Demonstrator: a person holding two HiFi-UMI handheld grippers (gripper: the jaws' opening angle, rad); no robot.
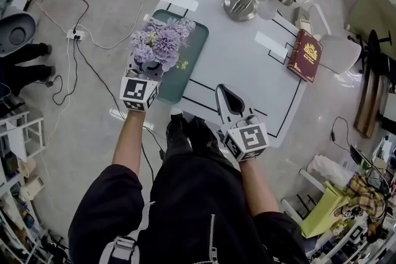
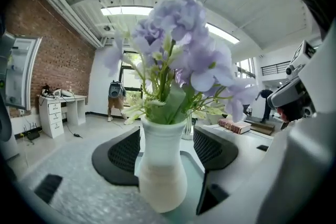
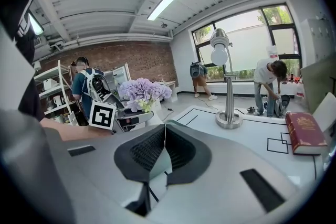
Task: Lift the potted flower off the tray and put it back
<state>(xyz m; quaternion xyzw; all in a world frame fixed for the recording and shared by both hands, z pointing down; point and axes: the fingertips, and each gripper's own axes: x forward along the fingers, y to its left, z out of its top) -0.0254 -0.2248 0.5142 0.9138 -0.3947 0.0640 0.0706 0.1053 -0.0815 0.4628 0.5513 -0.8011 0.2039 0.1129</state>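
Note:
The potted flower, purple blooms (image 1: 162,40) in a white vase (image 2: 160,170), stands upright on the dark green tray (image 1: 195,46) at the table's left end. My left gripper (image 1: 148,68) reaches in from the near side, and its jaws stand either side of the vase's neck. Small gaps show between the black pads (image 2: 126,152) and the vase, so the gripper (image 2: 167,147) is open. The blooms hide its fingertips in the head view. My right gripper (image 1: 229,99) rests over the white table near its front edge, shut on nothing, jaws meeting (image 3: 164,128).
On the white table (image 1: 247,65) stand a silver desk lamp (image 1: 247,0) and a red book (image 1: 304,54) at the right edge. Cables and a power strip (image 1: 75,34) lie on the floor to the left. A white chair (image 1: 337,49) stands beyond the book.

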